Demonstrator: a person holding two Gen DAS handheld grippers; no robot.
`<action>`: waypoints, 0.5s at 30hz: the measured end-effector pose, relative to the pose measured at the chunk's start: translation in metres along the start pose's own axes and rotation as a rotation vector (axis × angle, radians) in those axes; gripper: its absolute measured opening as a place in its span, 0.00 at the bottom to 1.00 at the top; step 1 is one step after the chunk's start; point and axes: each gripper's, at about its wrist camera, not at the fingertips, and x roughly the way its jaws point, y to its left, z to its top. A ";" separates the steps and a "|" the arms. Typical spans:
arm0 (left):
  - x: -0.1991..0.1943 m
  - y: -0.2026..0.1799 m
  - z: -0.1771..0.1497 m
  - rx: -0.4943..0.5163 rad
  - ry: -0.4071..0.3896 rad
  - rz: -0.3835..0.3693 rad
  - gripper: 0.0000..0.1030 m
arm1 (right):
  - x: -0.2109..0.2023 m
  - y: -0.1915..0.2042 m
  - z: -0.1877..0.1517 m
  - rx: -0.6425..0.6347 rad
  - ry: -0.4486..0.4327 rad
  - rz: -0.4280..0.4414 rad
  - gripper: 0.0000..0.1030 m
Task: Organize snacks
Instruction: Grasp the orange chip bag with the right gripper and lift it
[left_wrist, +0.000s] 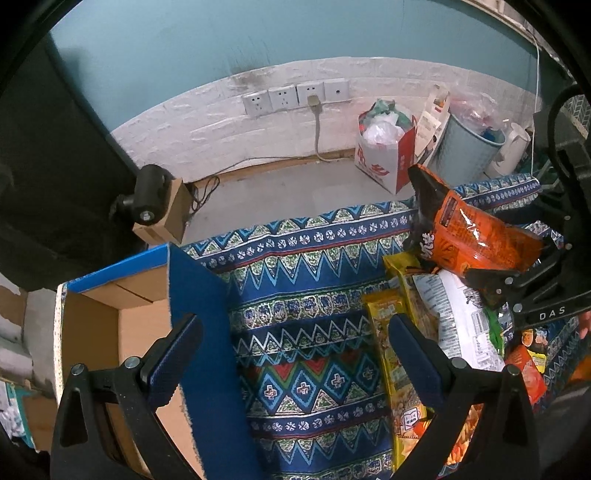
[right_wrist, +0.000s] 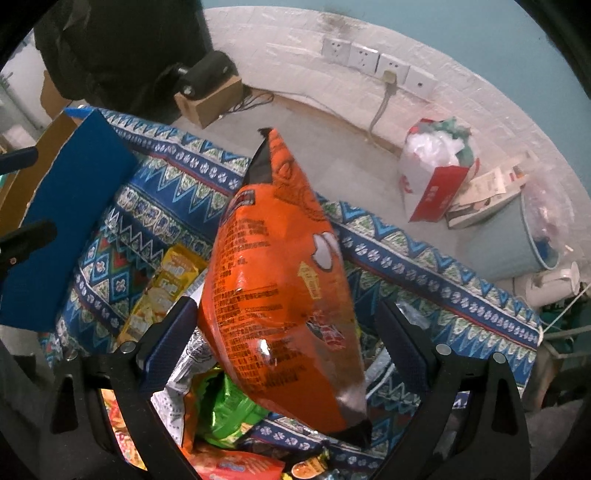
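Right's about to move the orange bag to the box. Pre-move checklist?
1. Right gripper clamped on orange bag: not ok. The jaws are wide, with a gap at one finger.
2. Left gripper free: ok, open with nothing between the fingers.
3. Cardboard box open: ok, bare inner wall visible.
4. Blue flap out of the way: not ok, it stands between cloth and box.
5. Bag's lower end clear of green pack: cannot tell.

Left gripper (left_wrist: 295, 354) spread wide; right gripper (right_wrist: 286, 345) likewise (fingers apart).
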 end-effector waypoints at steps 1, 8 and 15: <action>0.002 -0.001 -0.001 0.002 0.006 -0.004 0.99 | 0.002 0.000 -0.001 0.004 0.003 0.005 0.86; 0.008 -0.010 -0.007 0.012 0.033 -0.025 0.99 | -0.007 -0.014 -0.009 0.079 -0.026 0.032 0.53; 0.015 -0.019 -0.016 -0.019 0.073 -0.052 0.99 | -0.027 -0.027 -0.027 0.148 -0.073 -0.005 0.38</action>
